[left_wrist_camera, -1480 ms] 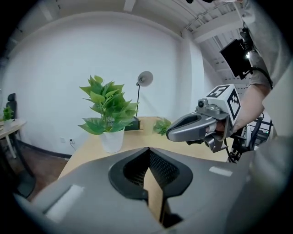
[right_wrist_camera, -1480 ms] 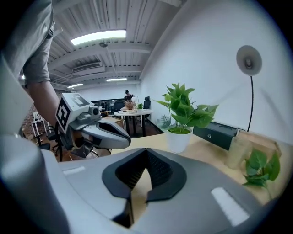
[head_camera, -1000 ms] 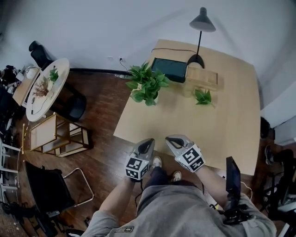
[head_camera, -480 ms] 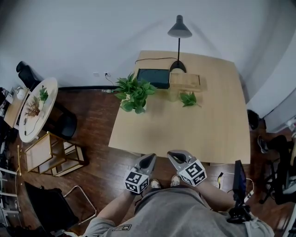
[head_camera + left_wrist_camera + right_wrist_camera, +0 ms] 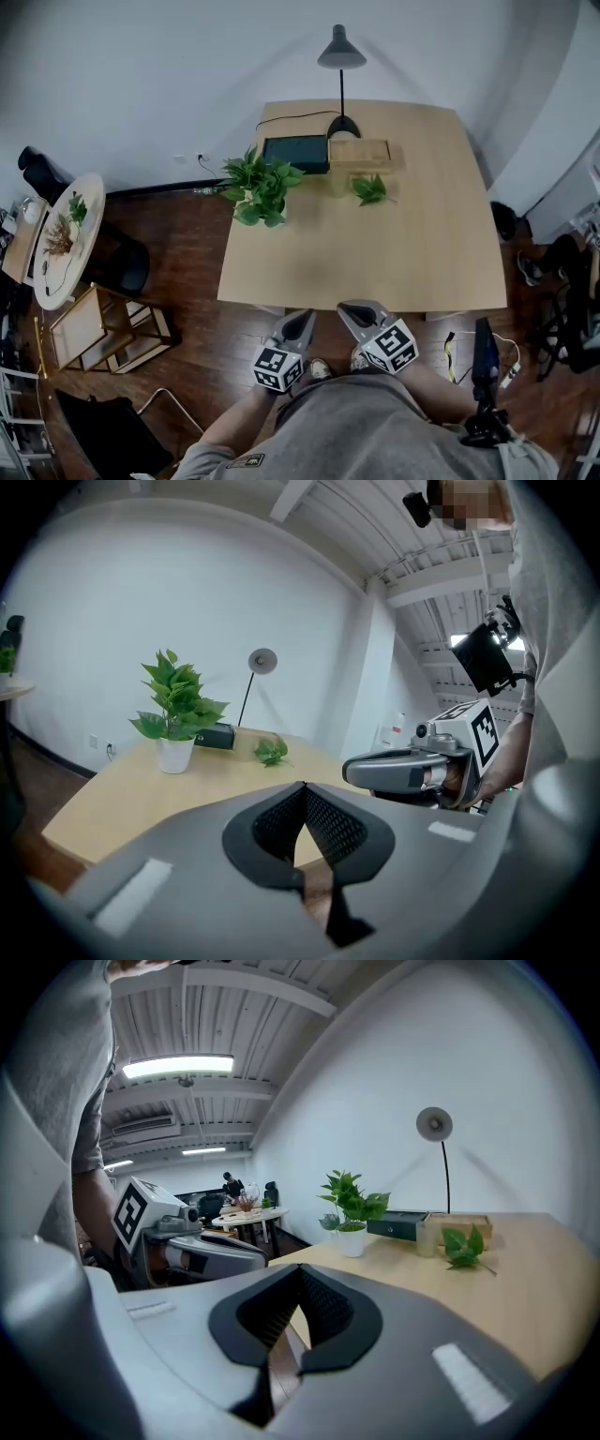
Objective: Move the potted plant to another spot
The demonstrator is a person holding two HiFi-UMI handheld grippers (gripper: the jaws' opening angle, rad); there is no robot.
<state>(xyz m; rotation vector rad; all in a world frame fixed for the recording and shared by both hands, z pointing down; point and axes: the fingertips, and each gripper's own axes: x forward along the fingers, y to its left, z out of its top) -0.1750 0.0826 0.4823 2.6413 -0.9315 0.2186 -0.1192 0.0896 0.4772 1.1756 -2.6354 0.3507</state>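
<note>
**Standing off from the bench with both grippers empty**

Facing me is the wooden bench, bare over its near half, with everything gathered along the far edge. A desk lamp stands at the back. The potted plant sits at the far left corner in a white pot, its leaves hanging out past the bench edge. A black box is just beside it, then a wooden box and a small leafy sprig.

I hold the left gripper and right gripper side by side at the near edge, well apart from the plant. Each gripper's own view shows the left fingers and right fingers pressed fully together, with nothing between them.

My worry is that corner. If I arrive with the fingers closed, they could shove the pot instead of straddling it, and it could tip or go off the edge. Closing on foliage rather than the pot would tear leaves and lose the lift.
</note>
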